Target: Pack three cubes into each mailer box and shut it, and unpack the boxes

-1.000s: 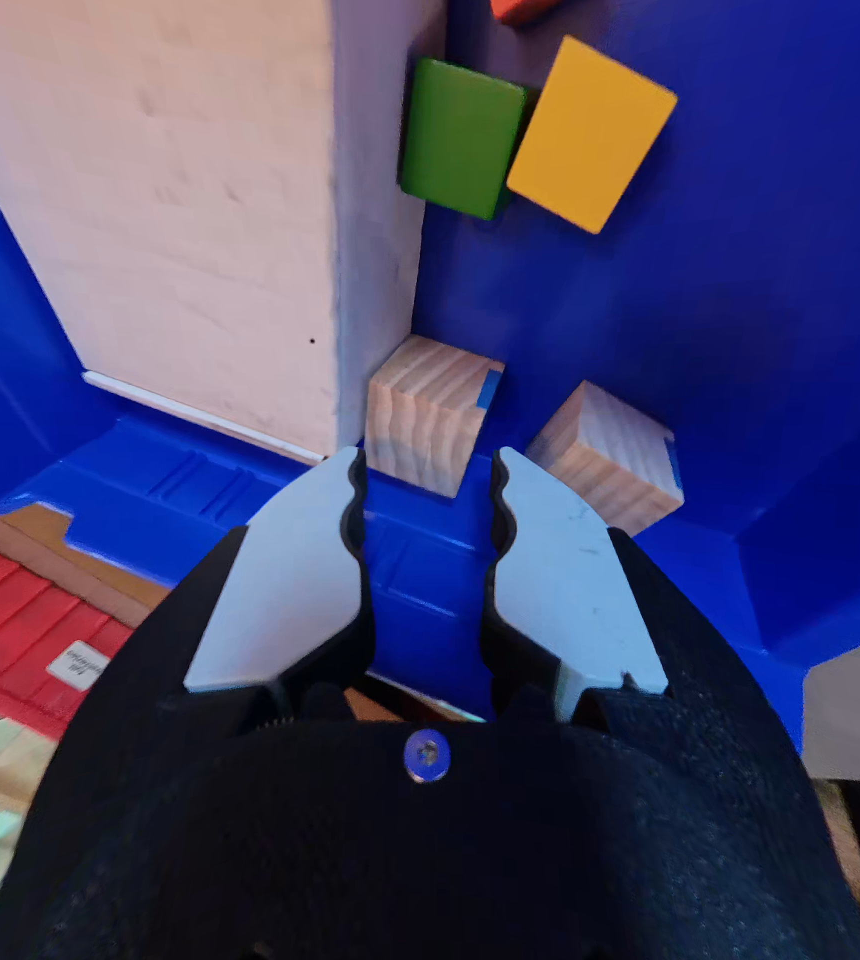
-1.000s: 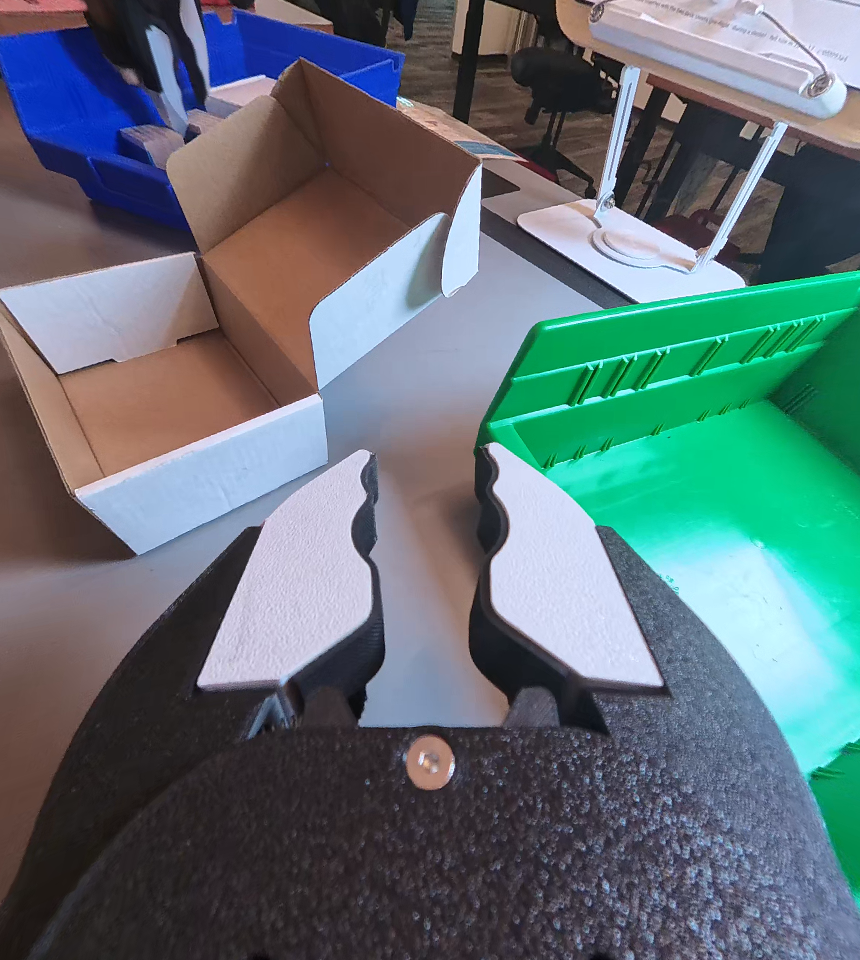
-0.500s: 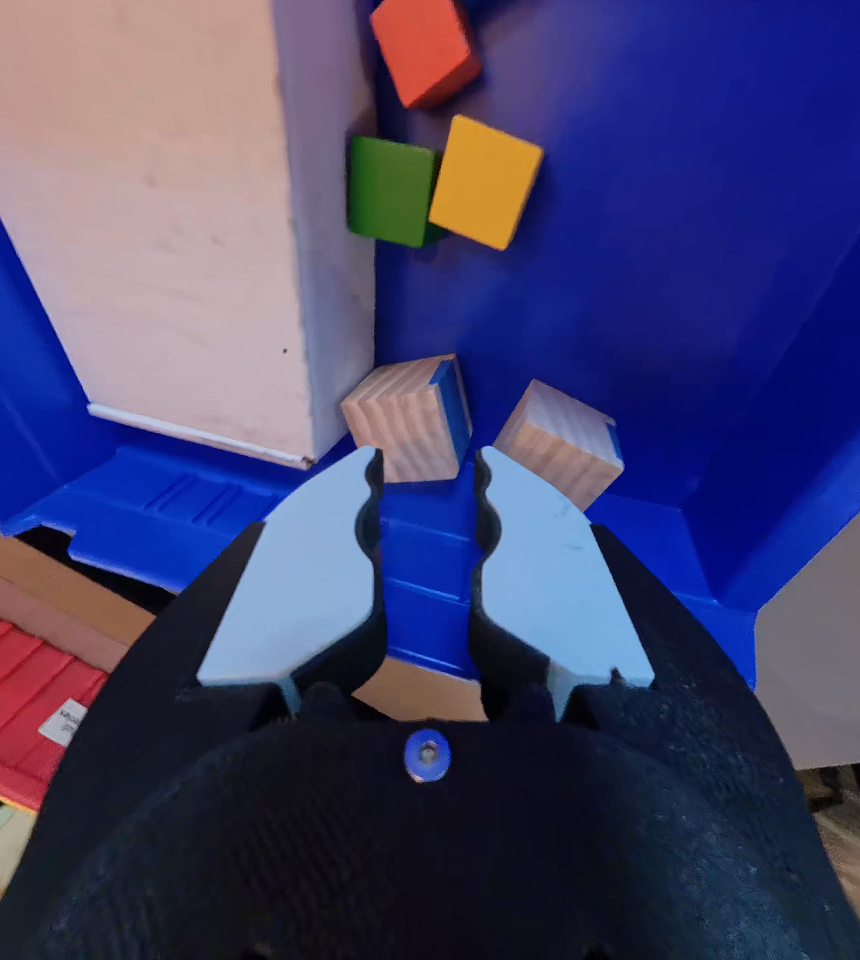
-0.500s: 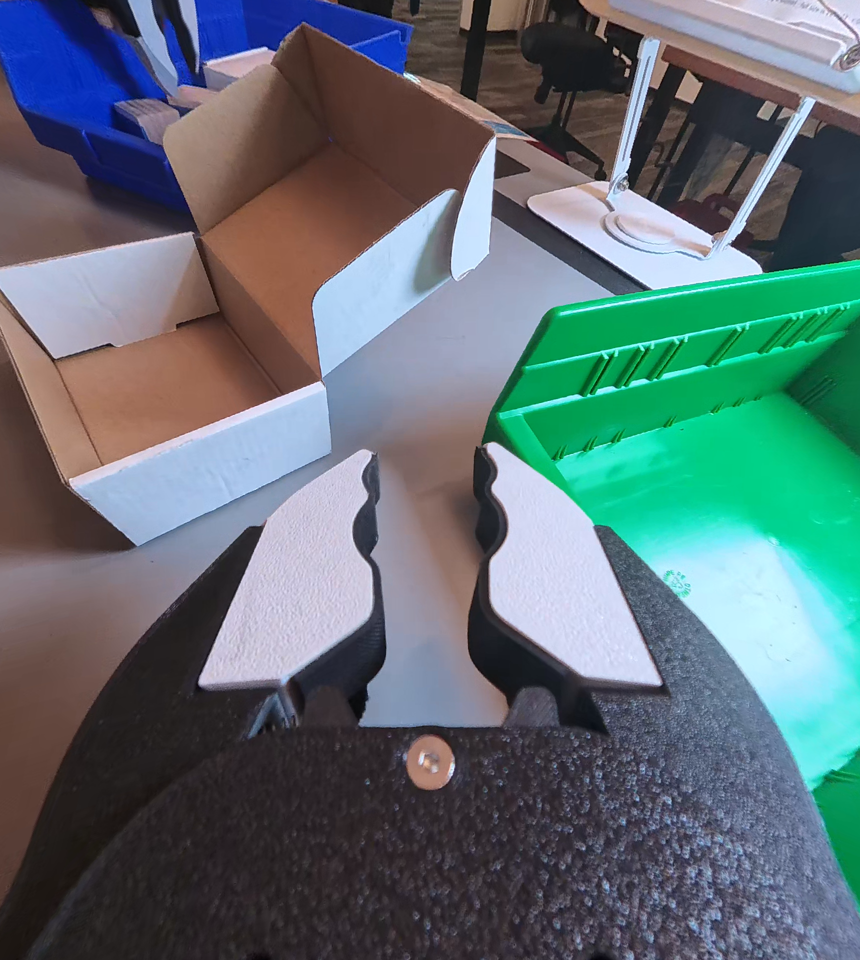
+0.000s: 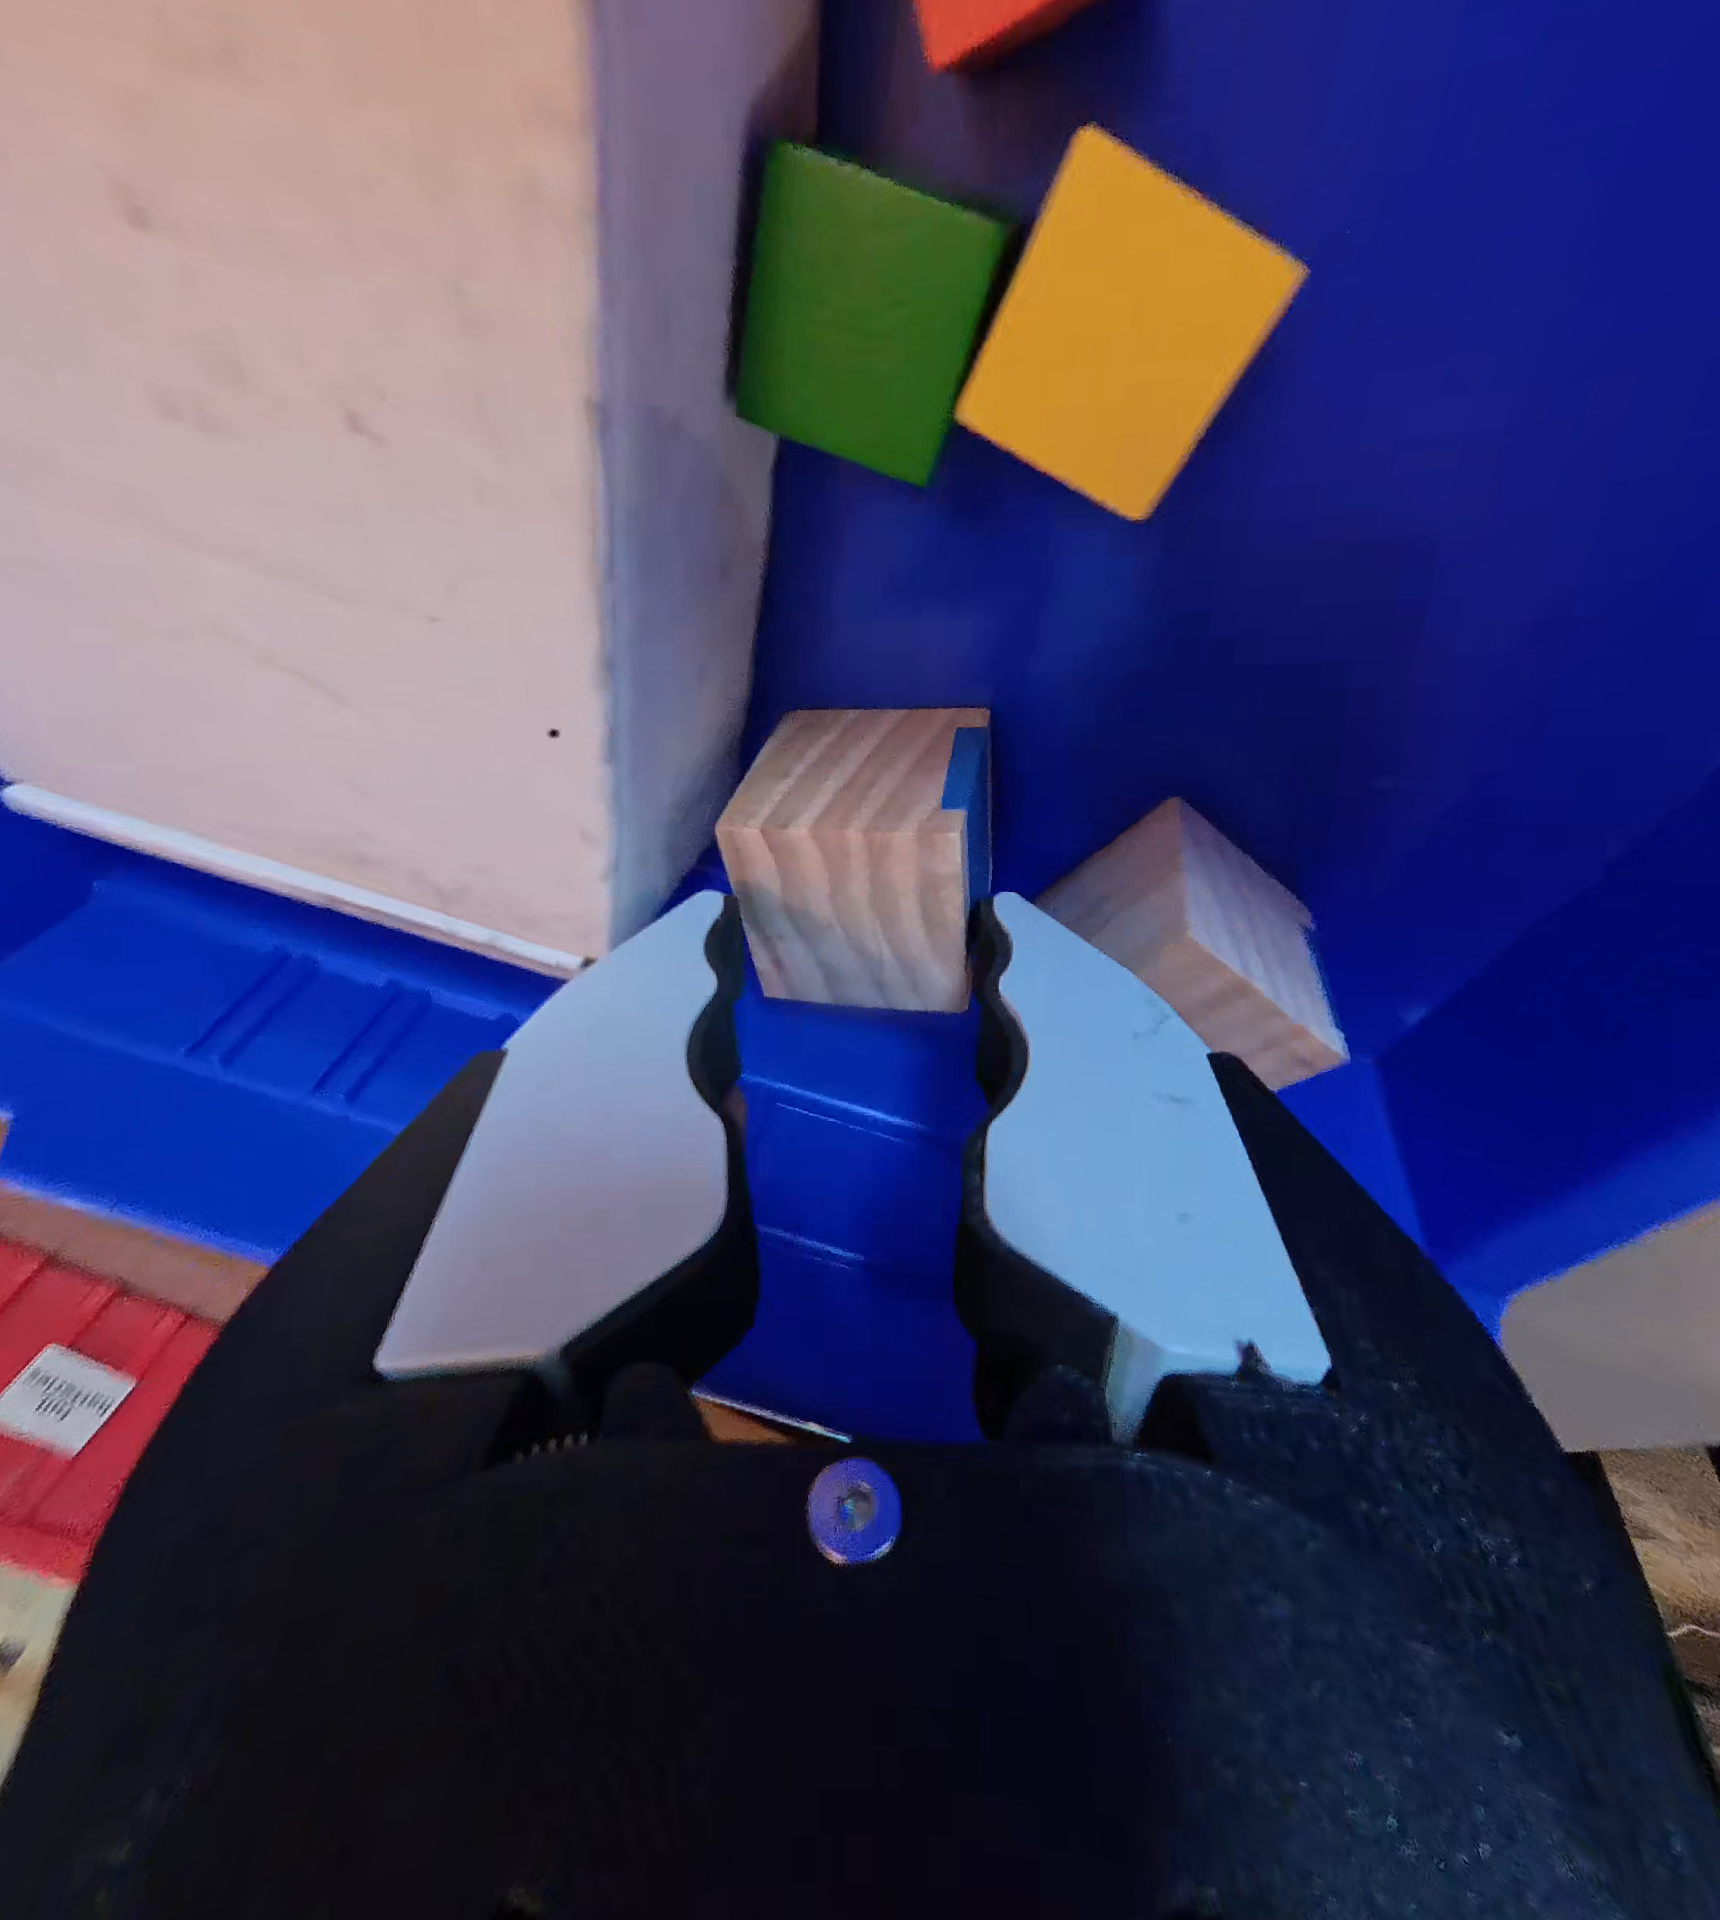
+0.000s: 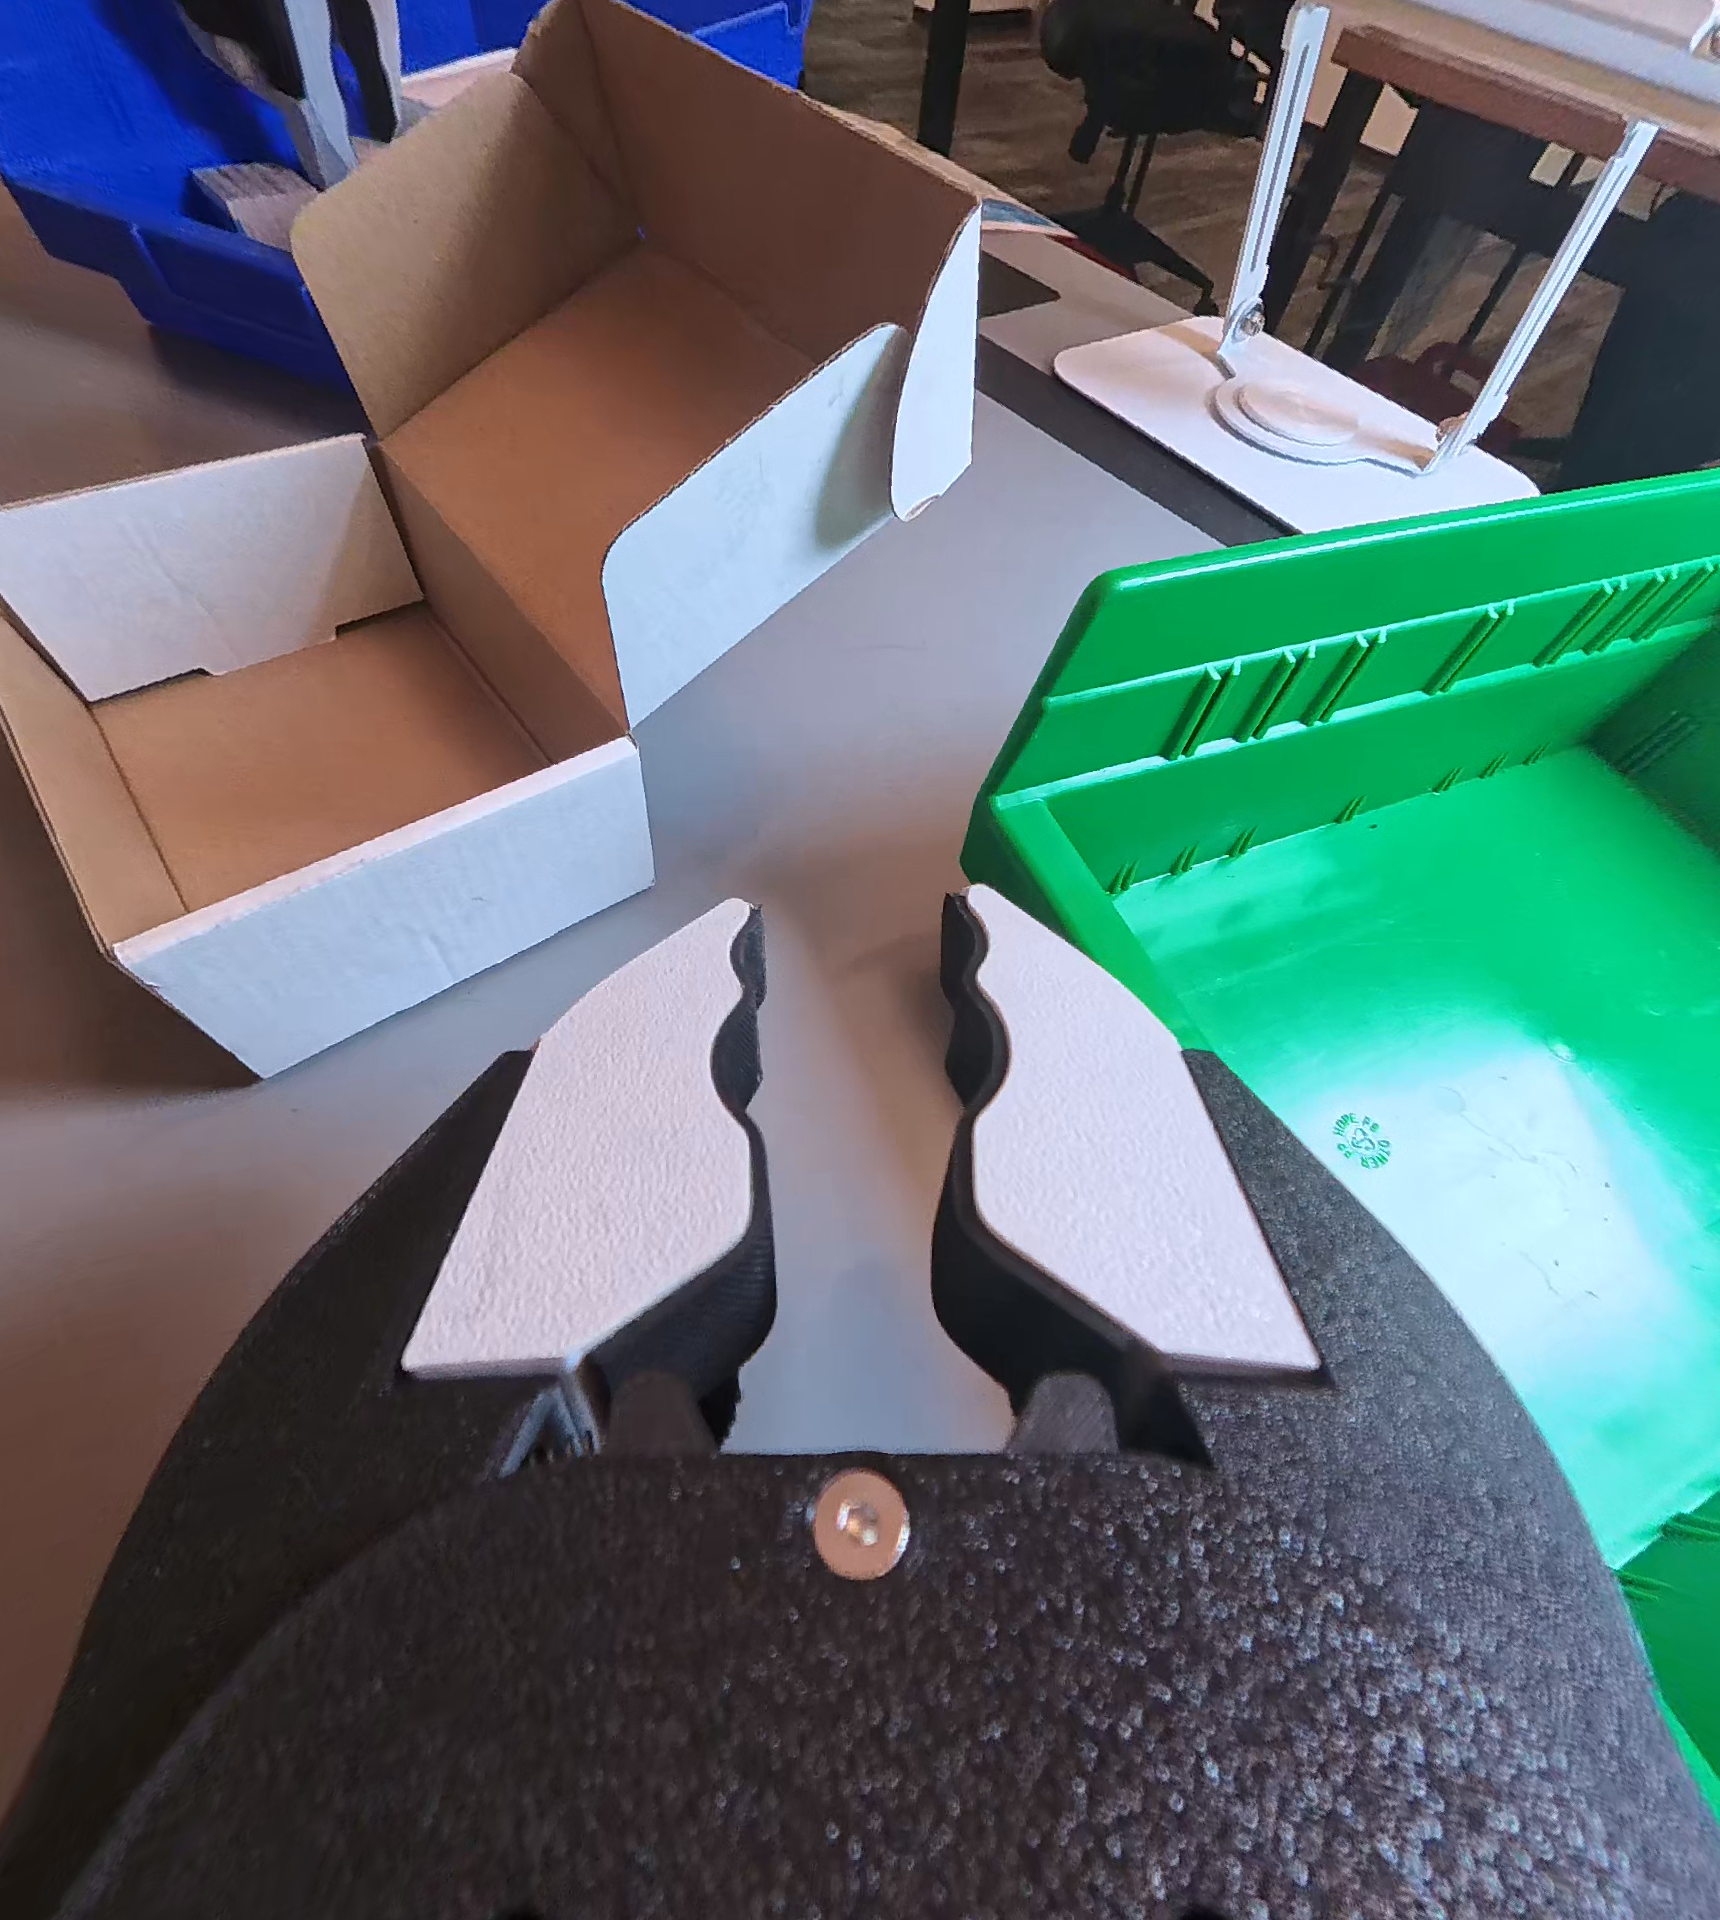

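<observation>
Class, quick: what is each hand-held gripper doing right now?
Left hand-held gripper: shut on the bare wooden cube with one blue face, in the blue plastic bin.
Right hand-held gripper: open, holding nothing.

Grey tabletop point(image 6: 835, 790) under and ahead of the gripper. Ahead right, white desk lamp base point(image 6: 1292, 416) at the table edge. Beyond it, wooden desk point(image 6: 1521, 114), black office chair point(image 6: 1126, 62), patterned dark carpet point(image 6: 1001, 135). Bright daylight.
</observation>
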Demonstrator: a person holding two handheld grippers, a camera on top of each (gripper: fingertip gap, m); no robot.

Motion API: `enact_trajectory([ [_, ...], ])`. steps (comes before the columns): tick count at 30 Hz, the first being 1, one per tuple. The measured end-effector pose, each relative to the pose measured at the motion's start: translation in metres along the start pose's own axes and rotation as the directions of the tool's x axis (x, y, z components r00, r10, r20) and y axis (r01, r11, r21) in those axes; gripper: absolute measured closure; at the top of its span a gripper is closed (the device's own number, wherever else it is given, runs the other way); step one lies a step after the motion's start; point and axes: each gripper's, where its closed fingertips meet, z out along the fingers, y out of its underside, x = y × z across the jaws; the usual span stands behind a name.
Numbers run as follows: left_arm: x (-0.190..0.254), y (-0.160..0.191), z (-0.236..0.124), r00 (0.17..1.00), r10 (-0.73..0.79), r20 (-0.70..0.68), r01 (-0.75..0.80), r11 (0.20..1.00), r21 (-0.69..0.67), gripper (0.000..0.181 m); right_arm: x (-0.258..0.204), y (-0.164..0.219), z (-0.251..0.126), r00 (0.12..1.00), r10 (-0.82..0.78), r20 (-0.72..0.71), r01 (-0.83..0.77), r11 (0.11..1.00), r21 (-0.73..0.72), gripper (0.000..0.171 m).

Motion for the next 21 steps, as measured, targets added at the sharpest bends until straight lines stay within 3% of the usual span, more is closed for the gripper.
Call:
enact_trajectory([
  [4, 0.032, -0.011, -0.014, 0.985, 0.076, -0.152, -0.057, 0.990, 0.126, 0.138, -0.001, -0.001, 0.000, 1.000, -0.002, 0.006, 0.002, 1.000, 0.002, 0.139],
  [6, 0.031, -0.013, -0.012, 0.990, 0.086, -0.112, -0.072, 0.989, 0.126, 0.137, -0.002, 0.000, 0.001, 1.000, 0.000, 0.012, 0.000, 1.000, 0.001, 0.140],
  [8, 0.029, -0.015, -0.008, 0.993, 0.072, -0.091, -0.061, 0.990, 0.124, 0.120, -0.003, 0.001, 0.002, 1.000, -0.001, 0.014, 0.001, 1.000, -0.004, 0.140],
  [12, 0.030, -0.022, -0.005, 0.990, 0.131, -0.046, -0.124, 0.984, 0.130, 0.132, -0.002, -0.002, 0.000, 1.000, -0.007, 0.004, 0.007, 1.000, 0.013, 0.140],
  [14, 0.031, -0.034, -0.026, 0.990, 0.141, -0.028, -0.132, 0.966, 0.220, 0.136, -0.002, -0.009, -0.004, 1.000, -0.004, 0.001, 0.004, 0.999, 0.054, 0.139],
  [17, 0.045, -0.057, -0.086, 0.983, 0.180, 0.021, -0.173, 0.902, 0.396, 0.136, -0.001, -0.018, -0.008, 1.000, 0.005, 0.005, -0.006, 0.994, 0.107, 0.135],
  [21, 0.103, -0.083, -0.164, 0.941, 0.321, 0.111, -0.328, 0.778, 0.536, 0.136, -0.008, -0.029, -0.014, 0.999, -0.016, 0.037, 0.010, 0.985, 0.173, 0.127],
])
